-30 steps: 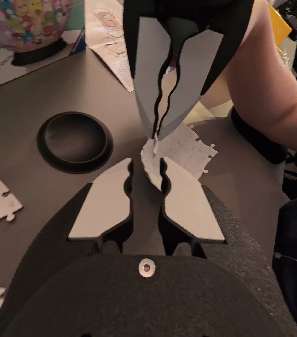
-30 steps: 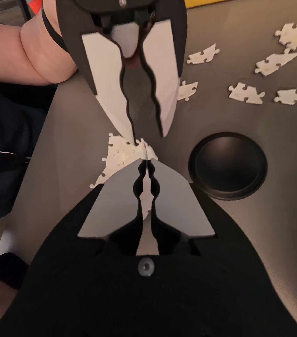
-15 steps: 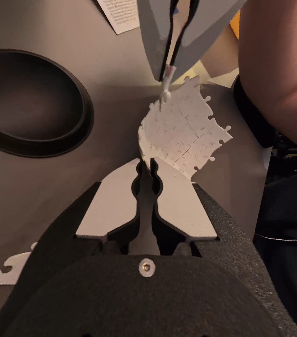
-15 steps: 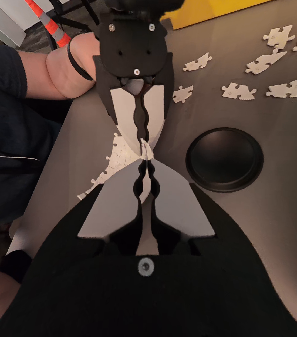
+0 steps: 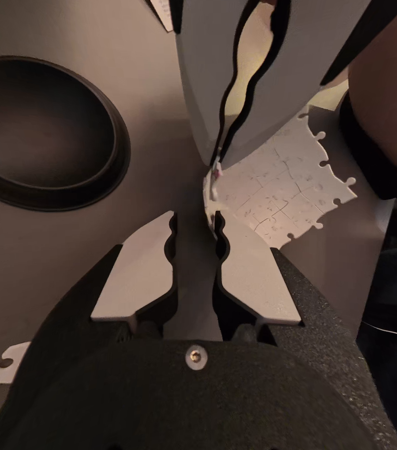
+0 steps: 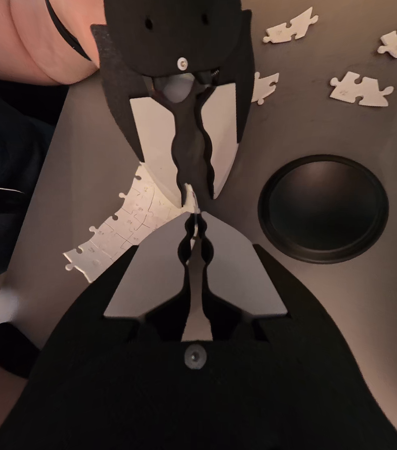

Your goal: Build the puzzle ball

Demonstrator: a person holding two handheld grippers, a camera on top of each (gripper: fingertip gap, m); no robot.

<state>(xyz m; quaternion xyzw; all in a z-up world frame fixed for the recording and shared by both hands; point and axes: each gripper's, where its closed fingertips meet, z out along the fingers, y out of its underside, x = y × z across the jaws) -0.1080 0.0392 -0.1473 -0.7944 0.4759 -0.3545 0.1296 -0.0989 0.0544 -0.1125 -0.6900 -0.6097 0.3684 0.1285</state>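
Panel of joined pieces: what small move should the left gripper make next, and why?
Probably shut the left gripper on the panel at its near edge. Its jaws stand open beside that edge, so only the right gripper pinches the panel.

Curved white panel of joined puzzle pieces (image 5: 280,192) (grey back showing) stands on edge beside the black ring stand (image 6: 323,209).
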